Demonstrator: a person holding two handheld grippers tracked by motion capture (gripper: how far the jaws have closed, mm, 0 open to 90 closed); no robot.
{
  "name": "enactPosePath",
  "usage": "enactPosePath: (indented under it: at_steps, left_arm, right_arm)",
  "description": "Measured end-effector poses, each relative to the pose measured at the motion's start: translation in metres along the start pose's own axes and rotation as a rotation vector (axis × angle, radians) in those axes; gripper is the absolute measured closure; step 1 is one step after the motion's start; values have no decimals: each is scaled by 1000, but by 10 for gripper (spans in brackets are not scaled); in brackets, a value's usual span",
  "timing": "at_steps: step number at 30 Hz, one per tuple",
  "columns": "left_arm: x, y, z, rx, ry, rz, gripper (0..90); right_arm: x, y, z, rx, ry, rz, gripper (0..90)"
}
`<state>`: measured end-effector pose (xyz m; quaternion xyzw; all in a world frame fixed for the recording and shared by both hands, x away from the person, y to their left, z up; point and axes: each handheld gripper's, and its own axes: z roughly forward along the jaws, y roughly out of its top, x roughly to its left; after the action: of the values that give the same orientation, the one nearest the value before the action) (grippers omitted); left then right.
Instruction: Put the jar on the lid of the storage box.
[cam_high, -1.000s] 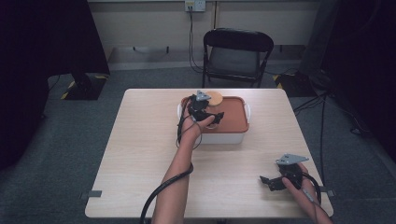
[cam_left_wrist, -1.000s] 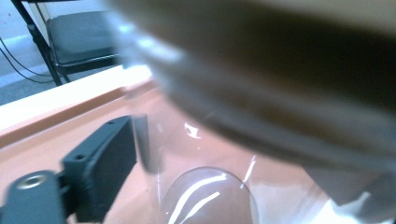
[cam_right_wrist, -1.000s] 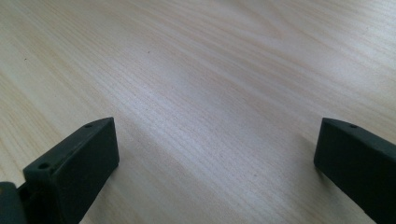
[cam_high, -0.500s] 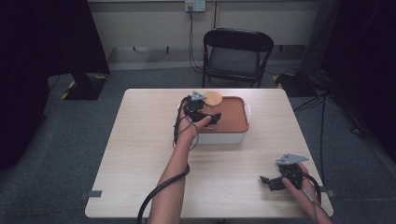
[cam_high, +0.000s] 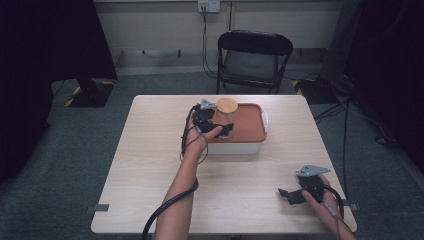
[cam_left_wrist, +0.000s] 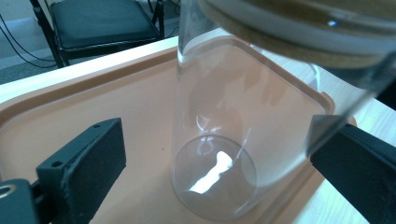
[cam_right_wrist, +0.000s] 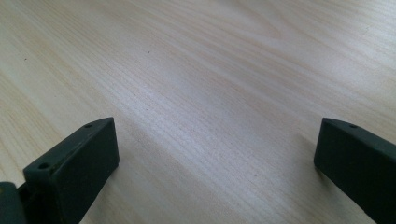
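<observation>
Left gripper (cam_left_wrist: 219, 172) (jaws wide) straddles the glass jar (cam_left_wrist: 233, 126).

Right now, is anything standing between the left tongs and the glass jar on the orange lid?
Nothing visible does. In the left gripper view the glass jar stands on the orange lid between the open jaws of the left tongs, with a bare gap on the left side; the right jaw sits close by the glass, contact unclear.

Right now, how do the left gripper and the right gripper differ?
The left gripper reaches over the orange tray, its jaws either side of a clear jar; the right gripper has bare table between its jaws, at the near edge. Both are open.
</observation>
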<state>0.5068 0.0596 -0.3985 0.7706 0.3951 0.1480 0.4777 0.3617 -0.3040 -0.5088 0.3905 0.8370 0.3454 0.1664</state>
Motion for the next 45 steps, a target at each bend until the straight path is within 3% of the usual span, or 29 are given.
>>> enactPosePath:
  at_steps: [16, 45]
  left_arm:
    - [-1, -11, -16, 11, -7, 26, 11]
    - [-11, -29, -24, 21, -39, 31, 14]
  right_arm:
    - [0, 0, 0, 0, 0, 0, 0]
    - [0, 0, 0, 1, 0, 0, 0]
